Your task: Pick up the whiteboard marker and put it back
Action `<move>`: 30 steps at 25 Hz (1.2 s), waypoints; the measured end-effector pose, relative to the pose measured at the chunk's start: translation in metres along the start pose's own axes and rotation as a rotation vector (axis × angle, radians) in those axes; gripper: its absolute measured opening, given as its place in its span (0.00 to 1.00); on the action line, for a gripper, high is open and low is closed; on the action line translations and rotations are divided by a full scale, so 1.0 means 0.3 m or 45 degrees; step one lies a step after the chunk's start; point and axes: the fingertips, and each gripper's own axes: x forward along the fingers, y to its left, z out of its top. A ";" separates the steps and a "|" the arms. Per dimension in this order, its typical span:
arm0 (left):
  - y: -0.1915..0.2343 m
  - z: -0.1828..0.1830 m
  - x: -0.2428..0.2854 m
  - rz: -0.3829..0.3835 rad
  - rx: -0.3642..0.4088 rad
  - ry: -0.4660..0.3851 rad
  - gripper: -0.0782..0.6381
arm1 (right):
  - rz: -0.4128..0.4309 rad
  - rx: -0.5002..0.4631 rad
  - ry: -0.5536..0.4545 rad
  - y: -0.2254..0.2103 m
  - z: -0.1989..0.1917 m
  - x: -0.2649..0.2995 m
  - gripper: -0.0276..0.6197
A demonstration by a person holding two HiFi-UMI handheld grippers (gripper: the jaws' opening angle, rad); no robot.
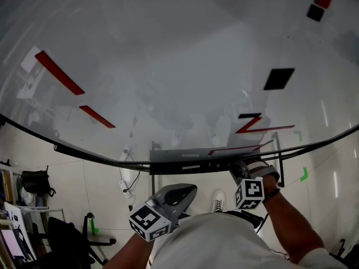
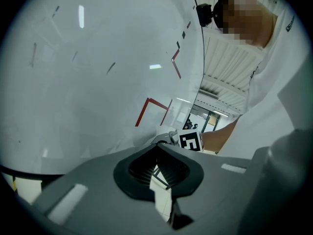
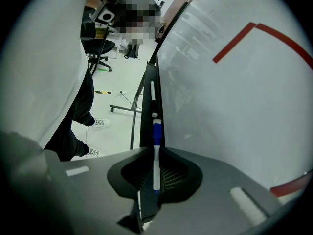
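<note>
While right gripper [image 3: 156, 156] clamps whiteboard marker [image 3: 156, 169], blue cap forward, along tray [image 3: 147, 126] at whiteboard's [image 3: 234, 106] bottom edge, left gripper [image 2: 157, 153] sits below tray's left end, jaws together, empty; open floor beneath.

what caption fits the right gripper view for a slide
right tongs gripping a blue-capped whiteboard marker at the whiteboard tray

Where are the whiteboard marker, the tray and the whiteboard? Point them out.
whiteboard marker [image 3: 156, 164]: right gripper view, white barrel between the jaws.
tray [image 3: 145, 129]: right gripper view, bare dark ledge left of the marker.
whiteboard [image 3: 234, 97]: right gripper view, blank white surface.
</note>
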 end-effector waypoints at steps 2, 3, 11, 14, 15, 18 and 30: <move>0.003 -0.004 -0.001 0.007 -0.004 0.000 0.13 | -0.008 -0.022 0.003 0.002 0.002 0.009 0.09; 0.003 -0.002 -0.001 0.010 -0.006 -0.001 0.13 | -0.012 -0.034 0.006 0.002 0.002 0.014 0.09; 0.010 -0.010 -0.018 0.034 -0.021 0.000 0.13 | -0.018 -0.081 0.042 -0.006 0.001 0.036 0.10; 0.009 -0.023 -0.017 0.030 -0.020 0.000 0.13 | -0.021 -0.075 0.045 -0.007 0.003 0.036 0.10; 0.007 -0.023 -0.016 0.028 -0.019 0.001 0.13 | -0.024 -0.071 0.048 -0.008 0.004 0.034 0.13; 0.002 -0.014 -0.014 0.028 -0.020 0.005 0.13 | -0.029 -0.056 0.044 -0.004 0.004 0.028 0.15; -0.009 -0.032 0.010 0.014 0.038 0.039 0.13 | -0.077 0.009 0.028 -0.012 -0.004 -0.022 0.09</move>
